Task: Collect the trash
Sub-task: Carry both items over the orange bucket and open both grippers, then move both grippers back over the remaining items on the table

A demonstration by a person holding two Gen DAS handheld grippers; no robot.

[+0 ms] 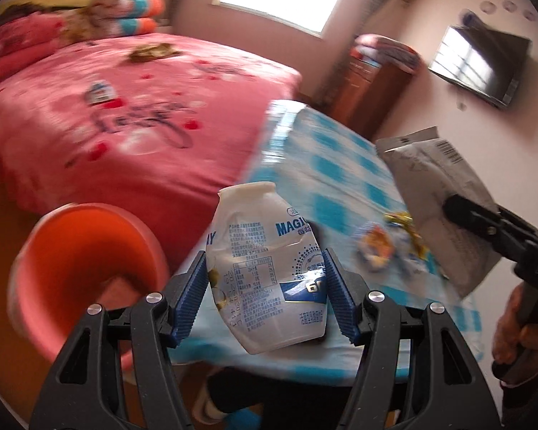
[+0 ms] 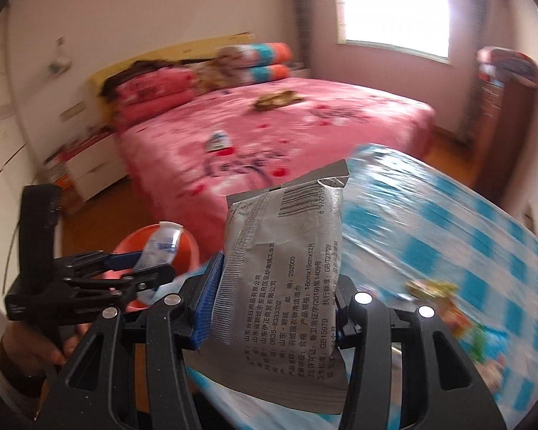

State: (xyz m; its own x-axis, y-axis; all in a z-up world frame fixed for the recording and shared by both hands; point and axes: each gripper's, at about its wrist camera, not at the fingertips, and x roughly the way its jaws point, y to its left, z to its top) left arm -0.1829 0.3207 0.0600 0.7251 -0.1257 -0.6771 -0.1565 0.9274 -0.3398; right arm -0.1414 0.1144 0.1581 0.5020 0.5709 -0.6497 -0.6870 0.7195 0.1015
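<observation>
My left tongs (image 1: 267, 279) squeeze a crushed white bottle (image 1: 265, 268). My right tongs (image 2: 274, 308) pinch a grey packet (image 2: 283, 279). An orange bin (image 1: 86, 254) sits left of them.

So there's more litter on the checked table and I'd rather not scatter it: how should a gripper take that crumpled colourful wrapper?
Probably from above, pads closing across the raised crumpled middle of the wrapper. It lies low on the table, so a side approach would likely push it along. The picture is blurred, so its exact folds cannot be told.

Pink-covered bed (image 2: 269, 136) under a bright window (image 2: 394, 7) — blue-checked table (image 2: 466, 215) near, wall television (image 1: 480, 64), wood floor (image 2: 82, 225).
</observation>
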